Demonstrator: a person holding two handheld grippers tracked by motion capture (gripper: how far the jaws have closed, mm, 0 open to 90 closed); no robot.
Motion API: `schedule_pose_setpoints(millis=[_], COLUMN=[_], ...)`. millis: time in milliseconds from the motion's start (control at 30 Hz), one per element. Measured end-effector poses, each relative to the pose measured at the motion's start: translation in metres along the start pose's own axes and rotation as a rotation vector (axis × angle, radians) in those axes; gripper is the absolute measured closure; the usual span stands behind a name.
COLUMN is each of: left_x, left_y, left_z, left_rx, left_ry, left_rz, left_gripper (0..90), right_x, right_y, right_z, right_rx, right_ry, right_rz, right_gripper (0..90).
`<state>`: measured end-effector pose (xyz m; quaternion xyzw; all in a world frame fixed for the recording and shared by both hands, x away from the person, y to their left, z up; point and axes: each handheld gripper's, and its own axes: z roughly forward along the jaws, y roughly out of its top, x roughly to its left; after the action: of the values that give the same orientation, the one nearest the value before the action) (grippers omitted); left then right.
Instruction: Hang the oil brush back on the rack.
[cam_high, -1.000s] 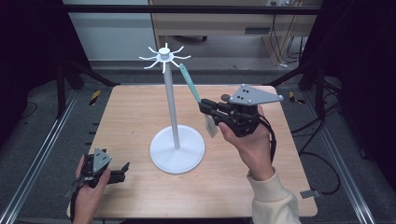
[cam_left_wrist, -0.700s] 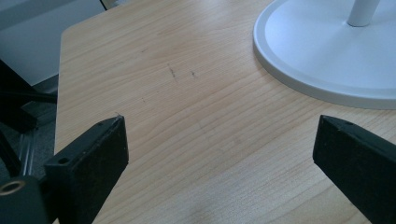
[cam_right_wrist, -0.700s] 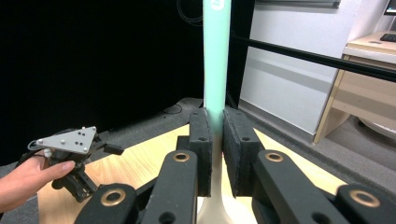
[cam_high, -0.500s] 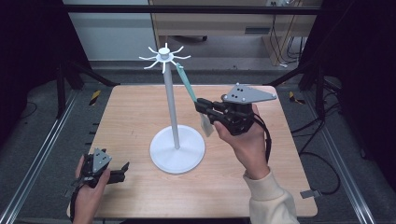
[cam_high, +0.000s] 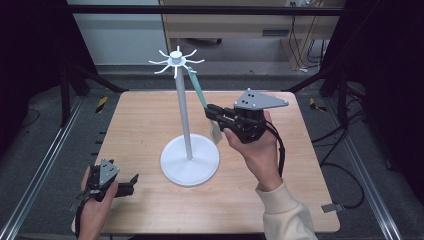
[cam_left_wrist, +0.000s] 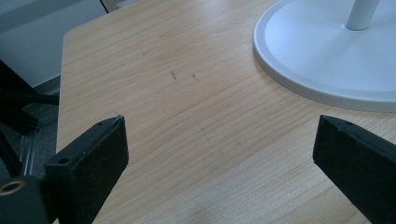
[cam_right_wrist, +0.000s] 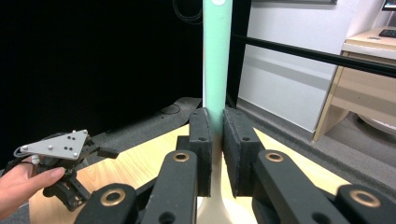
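No readable writing or labels on anything. You've got one white stand (cam_high: 186, 150) mid-table (cam_high: 300, 190), round base w/ a pole and a ring of hooks (cam_high: 176, 61) up top. One green spatula (cam_high: 199, 90) w/ a pale blade end leans up toward the hooks, right of the pole. Your right gripper (cam_high: 216, 114), held above the table right of the pole, is clamped tight on its handle, jaws pinching both sides. Your left gripper (cam_high: 131, 182) rests at the near left of the table, jaws spread wide w/ nothing between them, just bare wood, stand base beside it.
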<state>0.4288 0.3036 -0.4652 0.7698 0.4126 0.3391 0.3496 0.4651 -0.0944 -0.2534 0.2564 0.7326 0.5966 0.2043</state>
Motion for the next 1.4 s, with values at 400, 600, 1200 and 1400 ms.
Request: schedule_pose_setpoints(millis=[400, 600, 1200, 1400], left_x=[0.000, 0.000, 0.000, 0.000], left_y=[0.000, -0.001, -0.001, -0.001], left_z=[0.000, 0.001, 0.001, 0.000], left_rx=[0.002, 0.007, 0.008, 0.007], left_ry=[-0.001, -0.006, -0.006, -0.009], left_rz=[-0.001, -0.001, 0.001, 0.000], left_gripper=[3.0, 3.0, 3.1, 3.1], right_x=[0.000, 0.000, -0.005, -0.005], right_y=[-0.002, -0.003, -0.005, -0.006], right_z=[0.010, 0.014, 0.023, 0.022], right_rx=[-0.001, -0.005, 0.016, 0.037], right_ry=[-0.011, -0.018, -0.038, -0.099], right_rz=[-0.007, -0.011, -0.003, -0.005], right_gripper=[82.4, 82.4, 84.9, 68.6])
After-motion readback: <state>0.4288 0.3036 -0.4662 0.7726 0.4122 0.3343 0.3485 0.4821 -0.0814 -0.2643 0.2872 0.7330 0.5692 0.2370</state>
